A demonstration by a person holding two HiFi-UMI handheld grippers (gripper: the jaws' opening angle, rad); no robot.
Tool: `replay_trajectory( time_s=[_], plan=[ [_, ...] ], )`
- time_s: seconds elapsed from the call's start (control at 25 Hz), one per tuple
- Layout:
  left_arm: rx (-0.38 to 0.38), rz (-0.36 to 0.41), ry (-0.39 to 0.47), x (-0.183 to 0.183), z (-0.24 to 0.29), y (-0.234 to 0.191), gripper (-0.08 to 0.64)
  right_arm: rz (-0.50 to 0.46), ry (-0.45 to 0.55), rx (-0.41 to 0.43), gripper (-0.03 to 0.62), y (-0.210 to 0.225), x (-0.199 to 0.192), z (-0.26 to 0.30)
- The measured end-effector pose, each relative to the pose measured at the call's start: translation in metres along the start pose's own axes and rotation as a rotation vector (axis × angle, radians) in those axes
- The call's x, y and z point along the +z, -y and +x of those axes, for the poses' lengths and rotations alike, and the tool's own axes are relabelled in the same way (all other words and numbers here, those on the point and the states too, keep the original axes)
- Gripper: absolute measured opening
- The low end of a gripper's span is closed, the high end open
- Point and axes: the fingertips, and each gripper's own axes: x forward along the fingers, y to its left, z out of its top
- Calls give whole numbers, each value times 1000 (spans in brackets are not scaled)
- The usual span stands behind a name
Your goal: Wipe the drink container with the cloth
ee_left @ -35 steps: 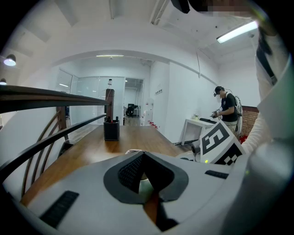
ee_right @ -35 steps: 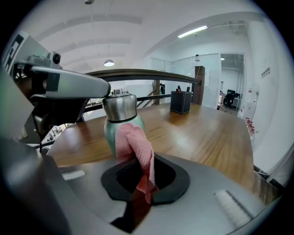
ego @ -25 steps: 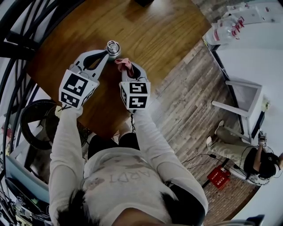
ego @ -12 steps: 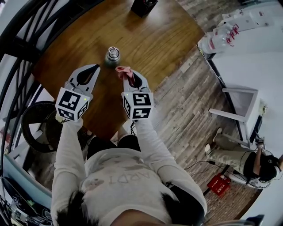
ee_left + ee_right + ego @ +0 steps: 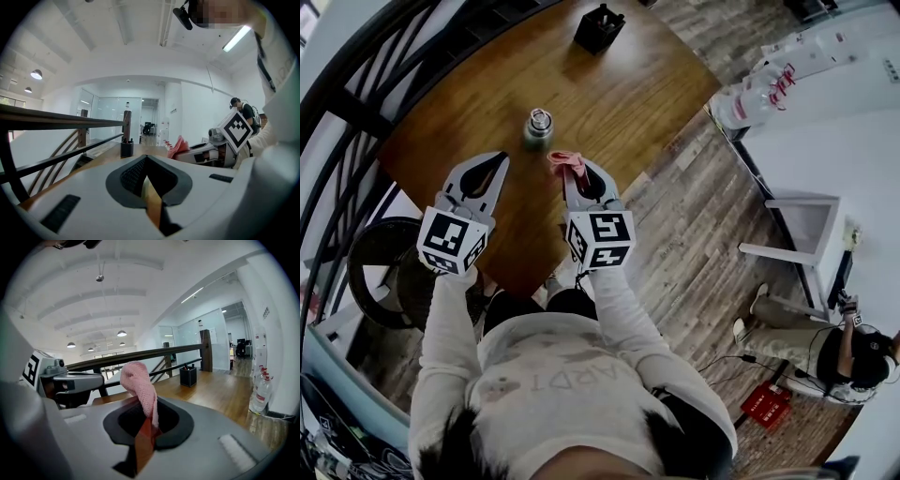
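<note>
The drink container (image 5: 540, 127), a small dark bottle with a metal cap, stands upright on the wooden table (image 5: 609, 103). My left gripper (image 5: 498, 158) hovers just short of it to the left, jaws shut on nothing (image 5: 146, 159). To the bottle's right my right gripper (image 5: 567, 167) is shut on the pink cloth (image 5: 566, 160), which sticks up from between the jaws (image 5: 150, 416) as a limp fold (image 5: 138, 380). Neither gripper touches the bottle. The left gripper view does not show the bottle.
A black pen holder (image 5: 599, 28) sits at the table's far side. A dark railing (image 5: 356, 112) runs along the left. Water bottles (image 5: 750, 98) and a white frame (image 5: 802, 234) stand on the floor at right, and a person (image 5: 825, 342) sits at lower right.
The left gripper has let go of the bottle and both grippers have drawn back toward me. The bottle stays standing on the table and the cloth stays in the right gripper.
</note>
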Motion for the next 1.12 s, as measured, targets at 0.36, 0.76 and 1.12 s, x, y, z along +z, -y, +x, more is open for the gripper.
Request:
replay_trajectory(
  time_s=[0.36,0.76,1.12],
  plan=[
    [28,-17,71,26,-25,14,-6,-16,77,10,37,-11,32,-35],
    [53,-24,115,44,-48,25,-6,-41,149,20,37,-21,59,-68],
    [80,-18,151,56,-62,36,-6,-61,208,37,37,-27,76,-89]
  ],
)
